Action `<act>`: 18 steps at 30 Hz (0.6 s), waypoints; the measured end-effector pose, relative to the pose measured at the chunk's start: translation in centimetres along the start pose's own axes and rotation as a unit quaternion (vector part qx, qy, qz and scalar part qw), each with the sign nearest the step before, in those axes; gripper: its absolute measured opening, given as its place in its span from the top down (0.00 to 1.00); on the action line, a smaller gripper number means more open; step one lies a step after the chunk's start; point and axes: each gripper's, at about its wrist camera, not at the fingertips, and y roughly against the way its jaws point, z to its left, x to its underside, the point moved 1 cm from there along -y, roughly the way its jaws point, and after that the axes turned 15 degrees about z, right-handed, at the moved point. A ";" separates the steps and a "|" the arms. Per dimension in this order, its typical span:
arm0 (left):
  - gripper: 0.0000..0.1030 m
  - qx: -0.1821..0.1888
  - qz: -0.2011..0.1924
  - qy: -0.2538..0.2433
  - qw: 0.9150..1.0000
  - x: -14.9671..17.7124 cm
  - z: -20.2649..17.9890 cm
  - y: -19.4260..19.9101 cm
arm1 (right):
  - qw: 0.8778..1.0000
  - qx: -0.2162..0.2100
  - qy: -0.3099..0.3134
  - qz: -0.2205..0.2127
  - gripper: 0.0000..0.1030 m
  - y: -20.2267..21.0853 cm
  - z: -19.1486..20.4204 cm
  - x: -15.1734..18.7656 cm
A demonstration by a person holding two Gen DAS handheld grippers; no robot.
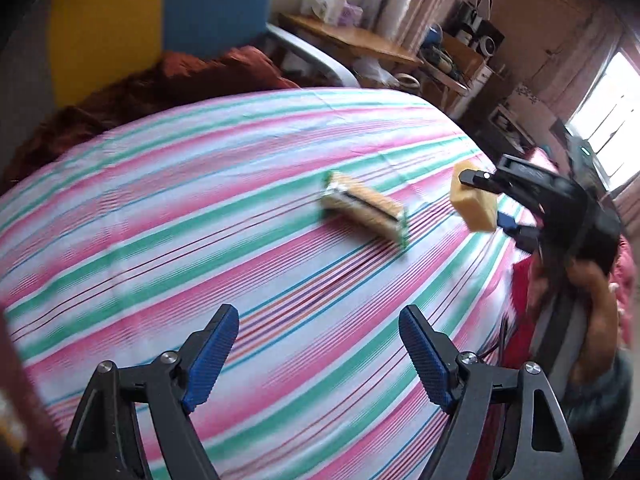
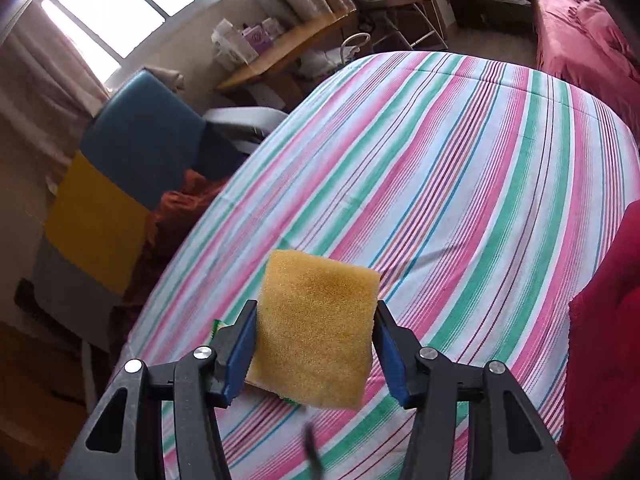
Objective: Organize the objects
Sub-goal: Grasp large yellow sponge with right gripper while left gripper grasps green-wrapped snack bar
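Yellow foam fills my right gripper: a square, coarse-pored sponge block sits between the two blue ribbed pads, which press on its left and right edges and hold it clear of the bed. Its upper half sticks out past my fingertips, tilted a little. A sliver of green packaging peeks out just left of the left pad, below the block.

My left gripper stands open, its blue pads wide apart with nothing between them, only the striped pink, green and white bedsheet beneath. Ahead of those jaws and slightly right, a blurred oblong pack of yellow sponges with green ends lies on the sheet. Farther right, well apart from my left fingertips, the sponge block hangs above the sheet in my right gripper, with a hand around the black handle.

Beyond the bed's far edge lie a rust-brown blanket, a blue and yellow cushion and a wooden desk.
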 end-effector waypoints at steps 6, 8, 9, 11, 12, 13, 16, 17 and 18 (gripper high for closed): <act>0.30 0.037 0.044 0.031 0.998 -6.5 -2.5 -4.0 | 0.999 -0.043 0.009 0.001 0.46 -0.1 0.9 -0.1; 0.32 0.045 0.052 0.051 0.996 -8.6 -3.1 -5.3 | 0.998 -0.058 0.008 -0.004 0.46 0.2 0.8 -0.3; 0.32 0.048 0.056 0.059 0.996 -9.3 -3.2 -5.7 | 0.998 -0.065 0.006 -0.006 0.46 0.2 0.5 -0.4; 0.32 0.054 0.065 0.086 0.993 -10.9 -3.4 -7.0 | 0.997 -0.081 0.002 -0.007 0.46 0.6 0.1 -0.3; 0.32 0.053 0.069 0.098 0.991 -11.5 -3.3 -7.6 | 0.996 -0.085 0.003 -0.006 0.46 0.8 -0.2 -0.2; 0.32 0.048 0.074 0.113 0.990 -12.1 -3.1 -8.3 | 0.996 -0.088 0.005 -0.006 0.46 0.7 -0.1 -0.2; 0.32 0.036 0.089 0.141 0.985 -13.3 -2.5 -9.9 | 0.995 -0.094 0.012 -0.005 0.46 0.4 0.2 -0.3; 0.32 0.035 0.093 0.145 0.984 -13.5 -2.5 -10.3 | 0.995 -0.097 0.013 -0.005 0.46 0.3 0.2 -0.4; 0.32 0.029 0.096 0.149 0.984 -13.7 -2.6 -10.8 | 0.995 -0.099 0.013 -0.004 0.46 0.2 0.2 -0.5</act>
